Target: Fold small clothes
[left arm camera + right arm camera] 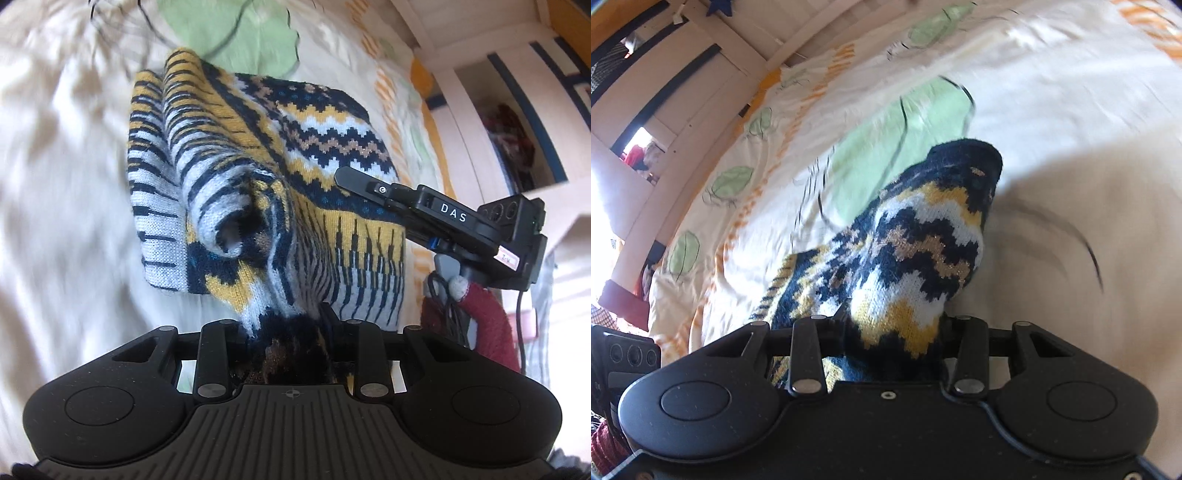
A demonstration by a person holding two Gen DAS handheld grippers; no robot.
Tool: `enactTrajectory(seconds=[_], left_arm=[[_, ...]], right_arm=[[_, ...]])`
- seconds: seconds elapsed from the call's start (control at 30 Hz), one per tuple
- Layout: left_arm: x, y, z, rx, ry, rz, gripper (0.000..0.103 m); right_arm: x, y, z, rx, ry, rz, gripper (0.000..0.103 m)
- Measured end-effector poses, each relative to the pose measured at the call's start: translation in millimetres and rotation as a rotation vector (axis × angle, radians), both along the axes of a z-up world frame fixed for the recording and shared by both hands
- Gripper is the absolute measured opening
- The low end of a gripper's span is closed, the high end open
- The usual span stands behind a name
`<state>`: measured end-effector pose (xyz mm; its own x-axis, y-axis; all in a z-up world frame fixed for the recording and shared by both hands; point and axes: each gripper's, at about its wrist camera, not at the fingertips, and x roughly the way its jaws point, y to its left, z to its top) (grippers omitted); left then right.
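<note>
A small knitted sweater (258, 177) in navy, yellow and white zigzag and stripe patterns is lifted above the bed, one sleeve rolled into a tube. My left gripper (291, 328) is shut on its near edge, the cloth bunched between the fingers. My right gripper (347, 177) shows from the side in the left wrist view, clamped on the sweater's right edge. In the right wrist view the right gripper (894, 325) is shut on a bunched fold of the sweater (923, 240), which covers the fingertips.
A cream bed sheet (66, 184) with green leaf prints (897, 147) and orange marks lies under everything. A white wooden bed frame (480, 96) stands at the right of the left view and the upper left of the right view (713, 48). A person's red sleeve (491, 317) holds the right gripper.
</note>
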<state>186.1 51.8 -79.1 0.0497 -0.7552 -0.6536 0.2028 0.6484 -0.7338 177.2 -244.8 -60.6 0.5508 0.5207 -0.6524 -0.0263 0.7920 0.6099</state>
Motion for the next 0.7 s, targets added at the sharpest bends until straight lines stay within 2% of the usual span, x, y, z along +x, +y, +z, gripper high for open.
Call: enactTrajectory(seconds=[0.1, 0.17, 0.3, 0.5, 0.63, 0.7], left_arm=[[-30.4, 0.5, -4.9, 0.016, 0.025, -0.019, 0.03], [-45.4, 3.4, -8.7, 0.062, 0.02, -0.004, 0.032], [-62.6, 20.0, -1.0, 0.101, -0.028, 0.108, 0.035], [-99.3, 21.5, 54.7, 0.245, -0.283, 0.159, 0.035], [-112.9, 9.7, 95.0, 0.268, -0.48, 0.152, 0.037], [-109.5, -1.0, 103.6, 0.273, -0.562, 0.143, 0.04]], right_arm=[[-29.9, 2.6, 0.5, -0.024, 0.006, 0.006, 0.054], [-45.0, 5.4, 1.6, -0.064, -0.007, -0.005, 0.059], [-68.8, 7.0, 4.5, -0.111, -0.035, -0.027, 0.073], [-105.2, -0.4, 18.1, -0.127, -0.111, -0.088, 0.077], [-116.3, -9.1, 29.1, -0.151, -0.176, -0.146, 0.078], [-118.5, -9.3, 30.0, -0.177, -0.187, -0.159, 0.078]])
